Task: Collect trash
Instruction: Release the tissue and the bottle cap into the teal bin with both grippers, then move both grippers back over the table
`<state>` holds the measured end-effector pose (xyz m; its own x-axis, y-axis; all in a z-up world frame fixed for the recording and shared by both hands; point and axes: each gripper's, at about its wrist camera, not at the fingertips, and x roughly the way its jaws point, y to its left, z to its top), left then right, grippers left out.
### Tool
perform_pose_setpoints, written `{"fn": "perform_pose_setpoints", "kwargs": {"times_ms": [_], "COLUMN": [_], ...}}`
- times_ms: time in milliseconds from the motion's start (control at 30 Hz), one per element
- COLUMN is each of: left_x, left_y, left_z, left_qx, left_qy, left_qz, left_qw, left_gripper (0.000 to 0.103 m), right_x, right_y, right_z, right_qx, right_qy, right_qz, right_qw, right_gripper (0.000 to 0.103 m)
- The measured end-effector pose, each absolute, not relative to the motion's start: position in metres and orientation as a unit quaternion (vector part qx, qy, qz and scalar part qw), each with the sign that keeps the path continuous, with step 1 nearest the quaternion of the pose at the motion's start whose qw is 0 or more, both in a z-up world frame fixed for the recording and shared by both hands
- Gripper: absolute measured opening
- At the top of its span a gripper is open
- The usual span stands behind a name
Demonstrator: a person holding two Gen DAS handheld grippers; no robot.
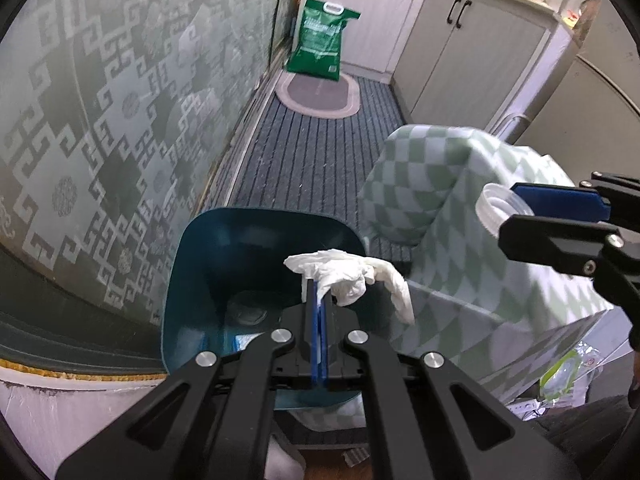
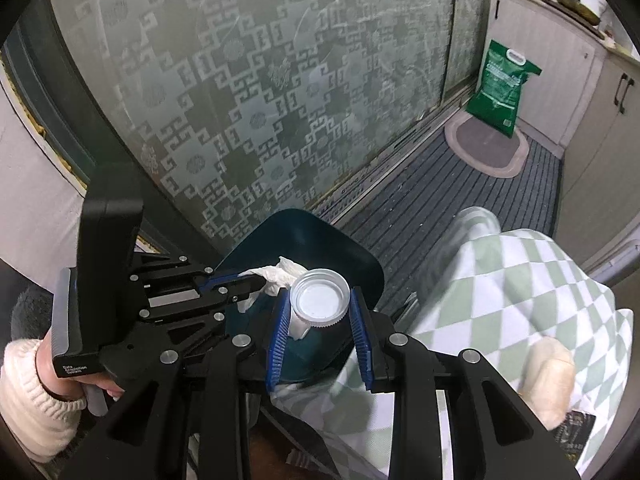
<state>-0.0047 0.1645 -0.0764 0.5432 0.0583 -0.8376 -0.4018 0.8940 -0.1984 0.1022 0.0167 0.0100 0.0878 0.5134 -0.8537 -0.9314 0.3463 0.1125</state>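
A frosted glass door (image 1: pixel 120 120) with a key pattern fills the left of both views, a ribbed grey mat (image 1: pixel 312 152) runs up the centre, and a green sack (image 1: pixel 318 40) stands at the upper middle by pale cabinets (image 1: pixel 460 52). At lower left of centre in the left wrist view sits the teal bin (image 1: pixel 192 280), mouth open toward the camera. The left gripper (image 1: pixel 320 292), at lower centre, has its jaws pinched nearly together on a crumpled tissue (image 1: pixel 348 276), which trails rightward past the bin's rim toward the checked cloth (image 1: pixel 440 208). In the right wrist view the right gripper (image 2: pixel 320 312), at centre, clamps a clear plastic container (image 2: pixel 319 300) between its blue pads (image 2: pixel 280 320); its white cap faces the camera, so its long axis seems to run away from the lens, down toward the bin. To drop cleanly, I judge each gripper should sit squarely over the bin's mouth before opening, tissue first, since its loose tail hangs outside the rim.
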Motion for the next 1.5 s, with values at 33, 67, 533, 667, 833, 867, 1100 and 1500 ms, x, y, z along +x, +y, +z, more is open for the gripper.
{"fn": "perform_pose_setpoints", "kwargs": {"times_ms": [33,67,533,667,833,867,1100,1500], "left_x": [-0.006,-0.006,-0.018,-0.022,-0.027,-0.028,-0.035,-0.048], "left_y": [0.168,0.17,0.2,0.203,0.202,0.201,0.196,0.195], "left_z": [-0.08,-0.082,-0.107,-0.102,-0.088,-0.086,-0.059,-0.021], "left_qx": [-0.191,-0.192,-0.206,-0.206,-0.199,-0.198,-0.173,-0.168], "left_qy": [0.462,0.465,0.485,0.479,0.462,0.459,0.424,0.356], "left_qz": [0.134,0.134,0.149,0.152,0.151,0.151,0.158,0.168], "left_qw": [0.855,0.854,0.837,0.84,0.851,0.853,0.875,0.904], "left_gripper": [0.002,0.002,0.015,0.017,0.024,0.024,0.027,0.038], "right_x": [0.101,0.1,0.092,0.091,0.094,0.095,0.094,0.097], "right_y": [0.02,0.023,0.059,0.065,0.069,0.07,0.075,0.072], "right_z": [0.007,0.004,-0.032,-0.039,-0.045,-0.046,-0.051,-0.044], "right_qx": [-0.244,-0.246,-0.271,-0.276,-0.277,-0.278,-0.284,-0.267], "right_qy": [0.436,0.438,0.471,0.477,0.484,0.485,0.486,0.478], "right_qz": [0.518,0.519,0.515,0.514,0.508,0.507,0.506,0.506], "right_qw": [0.694,0.691,0.663,0.657,0.657,0.657,0.654,0.667], "right_gripper": [0.03,0.03,0.03,0.03,0.03,0.03,0.03,0.044]}}
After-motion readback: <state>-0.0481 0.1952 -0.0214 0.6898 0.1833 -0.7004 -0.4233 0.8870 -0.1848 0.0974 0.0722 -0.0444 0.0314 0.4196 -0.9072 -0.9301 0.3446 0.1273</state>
